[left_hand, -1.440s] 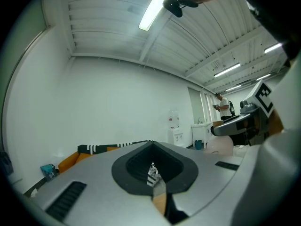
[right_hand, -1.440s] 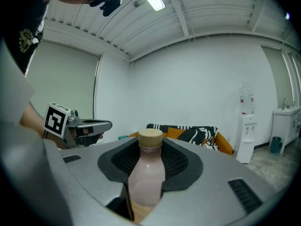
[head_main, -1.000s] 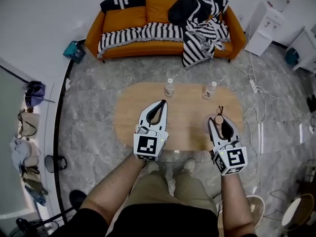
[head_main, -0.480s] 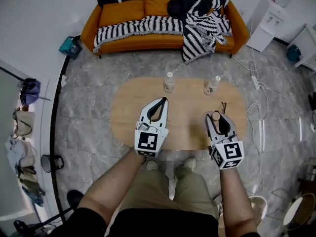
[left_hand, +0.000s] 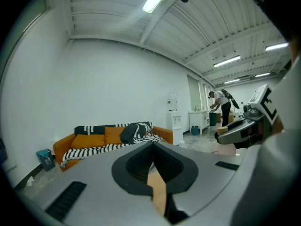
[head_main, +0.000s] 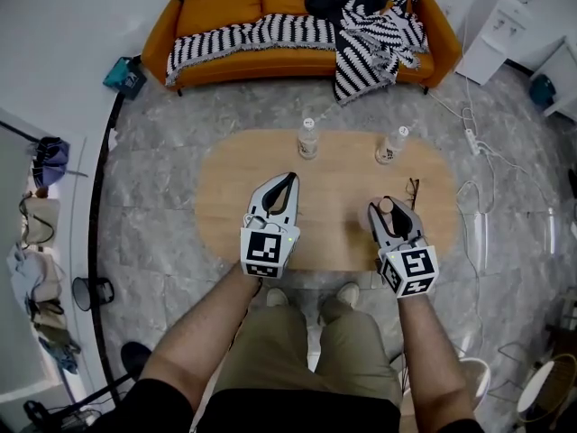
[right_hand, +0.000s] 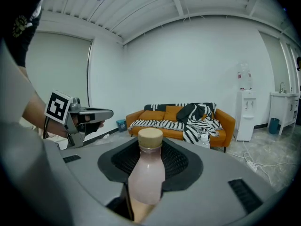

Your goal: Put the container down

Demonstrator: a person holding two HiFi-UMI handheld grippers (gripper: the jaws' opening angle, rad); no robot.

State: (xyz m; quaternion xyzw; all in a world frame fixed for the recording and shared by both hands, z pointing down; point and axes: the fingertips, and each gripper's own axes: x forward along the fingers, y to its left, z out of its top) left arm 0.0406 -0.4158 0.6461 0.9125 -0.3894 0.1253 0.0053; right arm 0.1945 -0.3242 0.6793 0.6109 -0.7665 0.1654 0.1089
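The container is a pink bottle with a tan cap. It stands upright between the jaws of my right gripper, which is shut on its body. In the head view the right gripper carries the bottle over the right part of the oval wooden table; I cannot tell whether its base touches the wood. My left gripper hangs over the table's middle with its jaws together and nothing in them; in its own view the left gripper shows only wood below.
Two clear water bottles stand at the table's far edge. A pair of glasses lies right of the held bottle. Beyond are an orange sofa with striped blankets and a white dispenser. A person stands far back.
The right gripper with the bottle has edged a little to the left over the table. The left gripper has kept its place and both grips are unchanged.
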